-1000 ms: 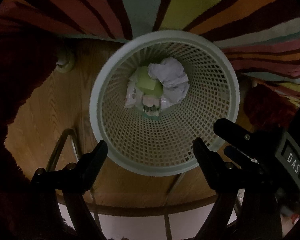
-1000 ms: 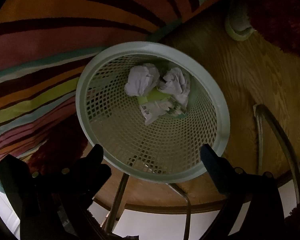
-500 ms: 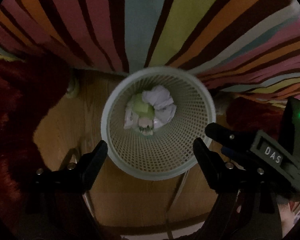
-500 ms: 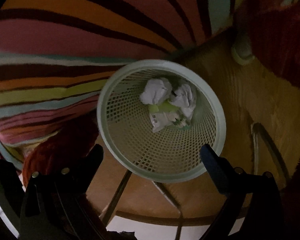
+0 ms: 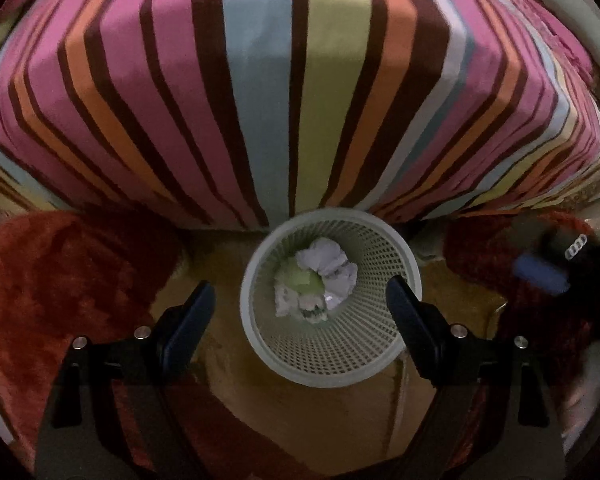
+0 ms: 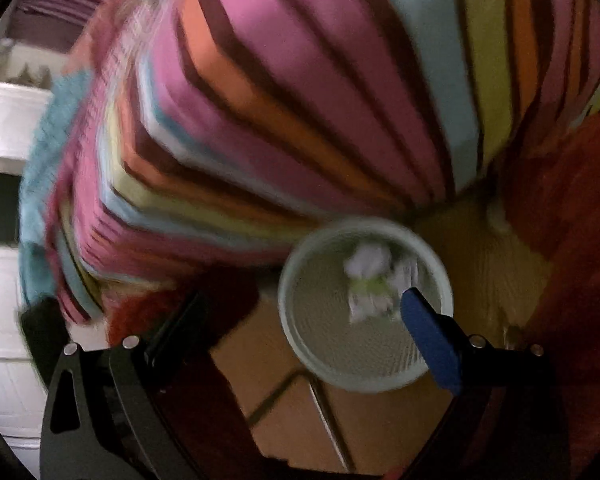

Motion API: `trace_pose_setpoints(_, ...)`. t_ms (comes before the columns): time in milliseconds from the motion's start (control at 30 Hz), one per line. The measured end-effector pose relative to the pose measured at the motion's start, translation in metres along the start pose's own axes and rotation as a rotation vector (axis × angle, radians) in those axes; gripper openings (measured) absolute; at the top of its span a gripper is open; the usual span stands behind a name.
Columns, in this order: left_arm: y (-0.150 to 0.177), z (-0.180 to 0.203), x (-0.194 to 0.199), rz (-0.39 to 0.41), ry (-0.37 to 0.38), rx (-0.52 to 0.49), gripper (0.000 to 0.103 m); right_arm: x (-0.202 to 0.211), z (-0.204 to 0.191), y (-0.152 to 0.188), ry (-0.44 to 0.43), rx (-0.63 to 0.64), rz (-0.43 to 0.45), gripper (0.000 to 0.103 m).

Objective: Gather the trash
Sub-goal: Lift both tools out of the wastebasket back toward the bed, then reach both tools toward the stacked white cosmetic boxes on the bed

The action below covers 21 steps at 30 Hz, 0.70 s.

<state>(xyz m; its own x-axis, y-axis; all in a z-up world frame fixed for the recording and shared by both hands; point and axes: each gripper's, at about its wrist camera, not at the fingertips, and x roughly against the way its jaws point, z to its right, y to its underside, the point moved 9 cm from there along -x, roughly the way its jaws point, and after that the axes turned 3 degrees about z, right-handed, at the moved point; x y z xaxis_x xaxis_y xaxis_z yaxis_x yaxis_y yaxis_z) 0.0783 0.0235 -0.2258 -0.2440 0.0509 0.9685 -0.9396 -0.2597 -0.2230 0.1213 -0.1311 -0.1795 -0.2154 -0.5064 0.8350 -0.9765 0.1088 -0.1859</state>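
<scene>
A pale green mesh waste basket (image 5: 410, 268) stands on the wooden floor beside the striped bed. Crumpled white paper (image 5: 328, 268) and a light green scrap (image 5: 300, 278) lie in its bottom. My left gripper (image 5: 300, 304) is open and empty, well above the basket. The basket also shows in the right wrist view (image 6: 300, 340), blurred, with the trash (image 6: 370, 280) inside. My right gripper (image 6: 304, 312) is open and empty, above the basket and a little to its left.
A bed with a pink, orange, blue and brown striped cover (image 5: 260, 92) fills the far side. Red shaggy rugs (image 5: 60, 280) lie left and right of the basket. White furniture (image 6: 4, 280) stands at the far left of the right wrist view.
Both grippers have risen away from the basket, which now looks much smaller. More of the striped bed has come into view. The right view has swung left and blurred.
</scene>
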Motion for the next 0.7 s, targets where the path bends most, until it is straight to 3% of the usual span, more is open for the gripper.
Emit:
trace_pose_setpoints(133,-0.014,0.001,0.017,0.065,0.013,-0.009,0.085,0.04,-0.01,-0.043,0.018,0.074,0.201,0.093)
trace_pose_setpoints(300,-0.054,-0.009,0.05,0.193,0.009,-0.001,0.085,0.071,-0.027,-0.083,0.084,0.236,0.417,0.093)
trace_pose_setpoints(467,-0.113,-0.018,0.07,0.309,0.015,0.016,0.085,0.065,-0.042,-0.113,0.125,0.332,0.472,0.093)
trace_pose_setpoints(700,-0.186,-0.006,0.081,0.384,-0.022,-0.088,0.085,0.055,-0.066,-0.154,0.151,0.369,0.492,0.093)
